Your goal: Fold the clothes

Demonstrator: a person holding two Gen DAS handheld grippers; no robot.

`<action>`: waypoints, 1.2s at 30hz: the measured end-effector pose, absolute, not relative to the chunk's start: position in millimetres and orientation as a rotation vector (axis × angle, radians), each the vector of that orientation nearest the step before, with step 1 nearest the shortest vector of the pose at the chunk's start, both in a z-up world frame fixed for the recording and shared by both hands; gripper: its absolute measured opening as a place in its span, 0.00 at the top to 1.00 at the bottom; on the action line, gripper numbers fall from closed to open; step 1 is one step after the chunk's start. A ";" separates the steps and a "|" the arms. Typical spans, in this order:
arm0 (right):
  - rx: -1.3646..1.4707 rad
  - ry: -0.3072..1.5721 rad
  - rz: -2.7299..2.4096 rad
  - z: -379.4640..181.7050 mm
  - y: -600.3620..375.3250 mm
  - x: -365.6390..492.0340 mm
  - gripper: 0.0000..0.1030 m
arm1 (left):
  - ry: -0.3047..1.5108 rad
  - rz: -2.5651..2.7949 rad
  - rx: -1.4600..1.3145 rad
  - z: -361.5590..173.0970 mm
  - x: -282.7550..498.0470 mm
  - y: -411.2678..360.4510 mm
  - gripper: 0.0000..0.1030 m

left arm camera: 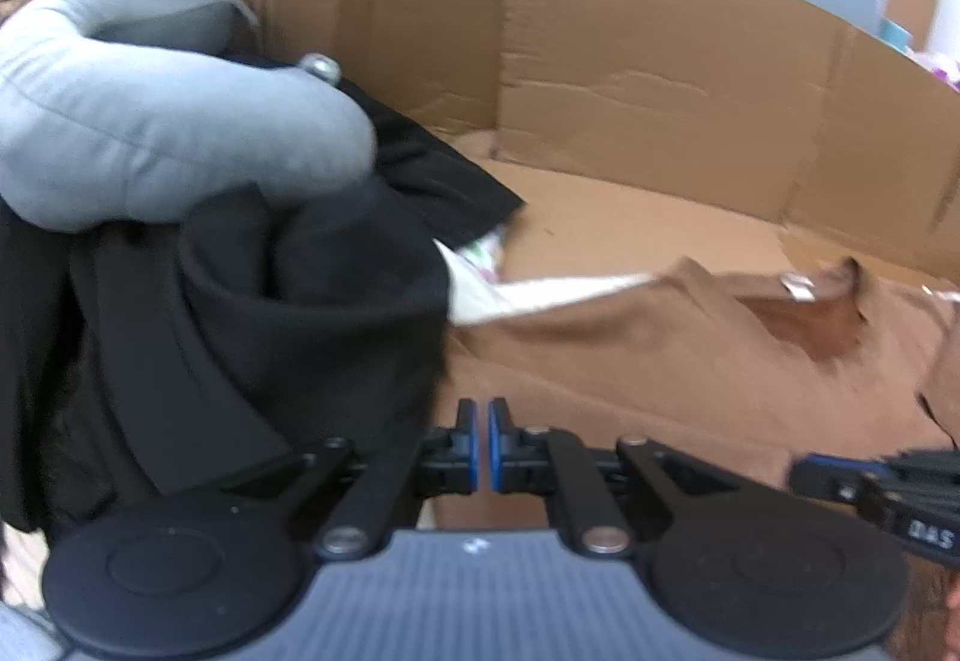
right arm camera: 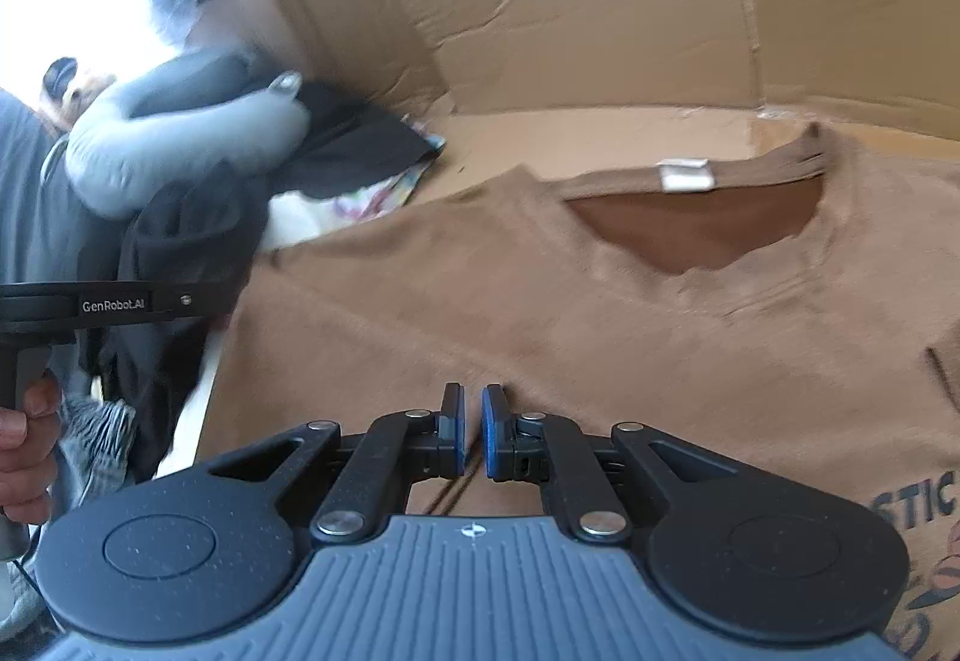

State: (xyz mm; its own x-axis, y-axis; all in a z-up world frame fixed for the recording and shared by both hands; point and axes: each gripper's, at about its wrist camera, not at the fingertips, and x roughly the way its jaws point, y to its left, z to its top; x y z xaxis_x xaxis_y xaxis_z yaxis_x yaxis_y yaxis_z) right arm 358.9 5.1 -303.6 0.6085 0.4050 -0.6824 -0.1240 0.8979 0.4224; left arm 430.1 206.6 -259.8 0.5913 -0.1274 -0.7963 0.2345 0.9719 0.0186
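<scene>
1. Far left of the right wrist view, a person's hand (right arm camera: 21, 442) grips a dark handle, and the black body of the left gripper, marked "GenRobot.AI", juts in above it.
2. Upper left in both views, a grey neck pillow (left arm camera: 150, 121) lies on top of a heap of black clothing (left arm camera: 252, 337); a bit of white patterned fabric (right arm camera: 360, 199) peeks out just beside the heap.
3. Bottom centre of the left wrist view, the left gripper (left arm camera: 480, 442) has its blue-padded jaws pressed nearly together with nothing seen between them, at the edge of the black clothing and the brown T-shirt.
4. Centre to right, the brown T-shirt (right arm camera: 540, 301) lies spread flat on cardboard (right arm camera: 600, 1), collar toward the top of the frame with a white label (right arm camera: 684, 175) showing, print at lower right.
5. Bottom centre of the right wrist view, the right gripper (right arm camera: 472, 433) hangs over the shirt, jaws closed to a thin gap, gripping nothing visible.
</scene>
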 end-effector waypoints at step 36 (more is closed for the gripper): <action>-0.017 0.894 0.458 -308.0 83.2 274.2 0.66 | 0.983 -0.174 0.020 -302.1 279.2 219.3 0.93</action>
State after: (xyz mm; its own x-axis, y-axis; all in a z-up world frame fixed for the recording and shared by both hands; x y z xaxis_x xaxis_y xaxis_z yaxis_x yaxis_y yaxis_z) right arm 274.2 83.2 -308.0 0.5366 0.3780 -0.7544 -0.3916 0.9035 0.1741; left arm 279.2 219.3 -302.1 0.5419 -0.1373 -0.8291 0.1551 0.9860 -0.0619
